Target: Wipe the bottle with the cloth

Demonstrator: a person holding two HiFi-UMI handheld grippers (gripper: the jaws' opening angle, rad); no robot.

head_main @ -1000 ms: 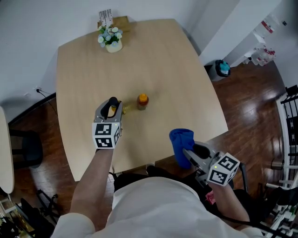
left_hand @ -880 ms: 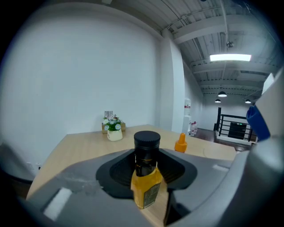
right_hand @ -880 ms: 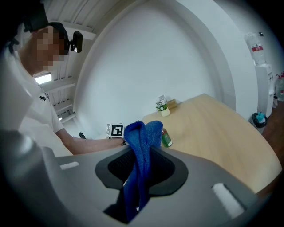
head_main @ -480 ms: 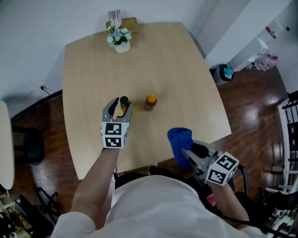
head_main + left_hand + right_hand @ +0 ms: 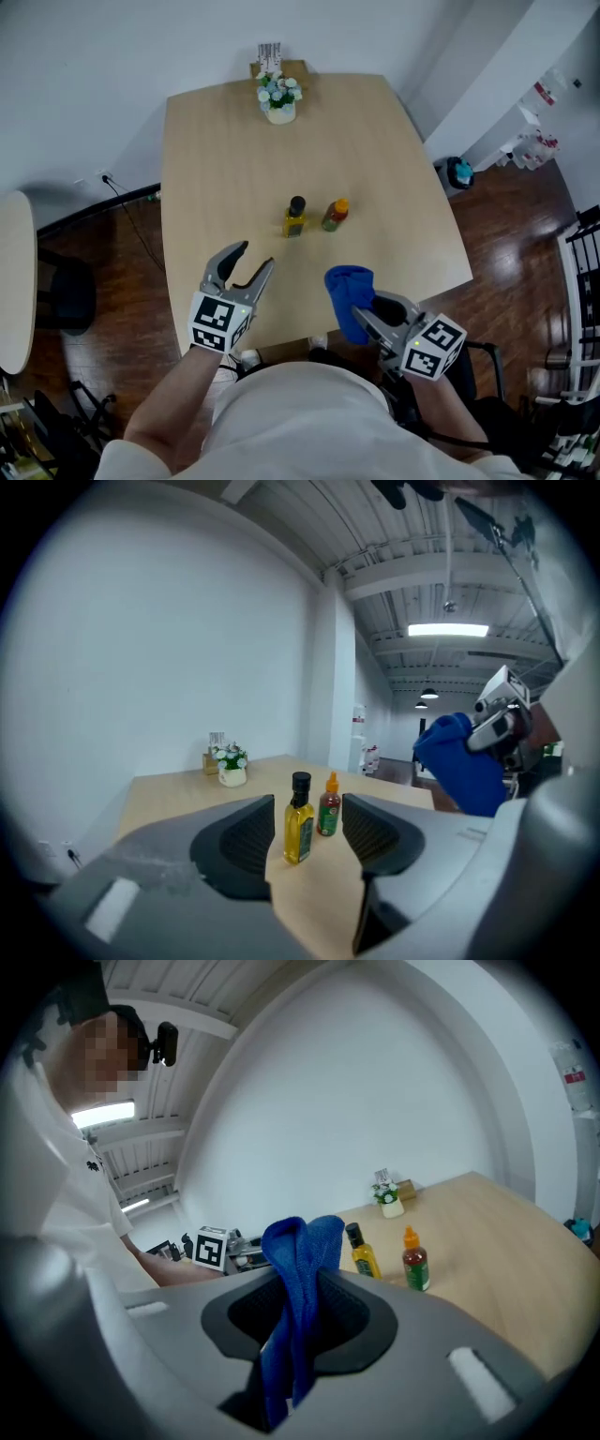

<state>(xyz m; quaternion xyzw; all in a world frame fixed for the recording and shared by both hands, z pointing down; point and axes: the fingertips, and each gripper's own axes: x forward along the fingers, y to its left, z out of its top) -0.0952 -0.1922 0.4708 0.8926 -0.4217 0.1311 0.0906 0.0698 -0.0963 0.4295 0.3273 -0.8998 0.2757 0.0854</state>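
On the wooden table point(image 5: 225, 150) a yellow oil bottle point(image 5: 295, 217) with a black cap stands upright beside a small orange-capped sauce bottle point(image 5: 335, 215). My left gripper point(image 5: 253, 258) is open near the front edge, a short way back from the oil bottle. In the left gripper view the oil bottle point(image 5: 298, 819) and the sauce bottle point(image 5: 328, 806) show beyond the spread jaws of the left gripper point(image 5: 307, 844). My right gripper point(image 5: 361, 314) is shut on a blue cloth point(image 5: 349, 298), off the table's front right. The cloth point(image 5: 300, 1297) hangs folded between the jaws.
A white pot of flowers point(image 5: 279, 97) sits at the table's far edge with a small box behind it. A bin point(image 5: 459, 172) stands on the dark wood floor at the right. A second tabletop point(image 5: 14, 281) and a black chair point(image 5: 66, 300) are at the left.
My left gripper has let go of the oil bottle, opened and drawn back toward the front edge. The bottle stays standing. The right gripper with the cloth has barely shifted.
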